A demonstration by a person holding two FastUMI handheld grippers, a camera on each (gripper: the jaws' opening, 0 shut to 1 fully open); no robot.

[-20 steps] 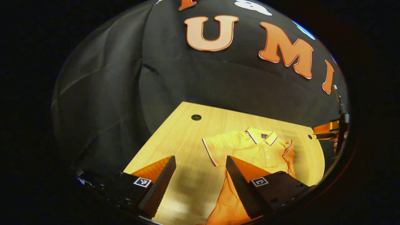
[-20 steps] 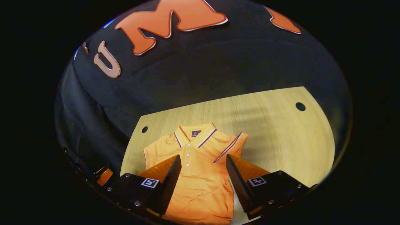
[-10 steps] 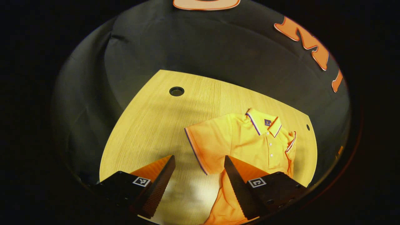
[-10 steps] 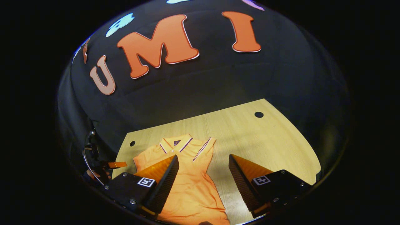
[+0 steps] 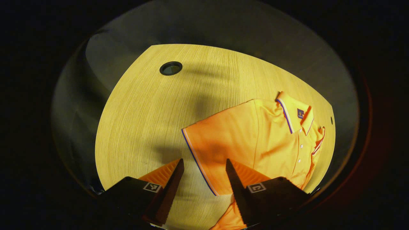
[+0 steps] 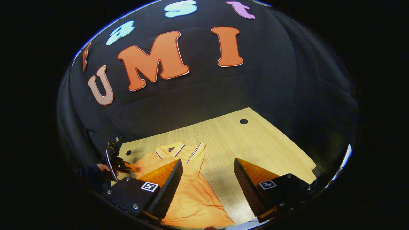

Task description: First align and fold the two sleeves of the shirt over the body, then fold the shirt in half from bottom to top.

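An orange polo shirt (image 5: 271, 140) lies face up on the wooden table (image 5: 143, 111), collar toward the far edge. Its one sleeve (image 5: 217, 143) is spread flat, and the striped hem runs between the fingers of my left gripper (image 5: 203, 185), which hovers open just above it. In the right gripper view the shirt (image 6: 191, 191) lies low and left, with the other sleeve (image 6: 195, 152) folded over the body. My right gripper (image 6: 207, 179) stands open above the shirt's right edge and bare table, holding nothing. The left gripper (image 6: 126, 166) and a hand (image 6: 103, 167) show at the shirt's far left.
The table has a round cable hole (image 5: 171, 68) at its far left corner and a smaller hole (image 5: 331, 120) beyond the collar. Another hole (image 6: 243, 121) lies at the far right. Black cloth walls close the back and sides.
My left gripper has dropped and moved in over the spread sleeve's hem. My right gripper has drawn back and to the right, off the shirt's body. Both stayed open.
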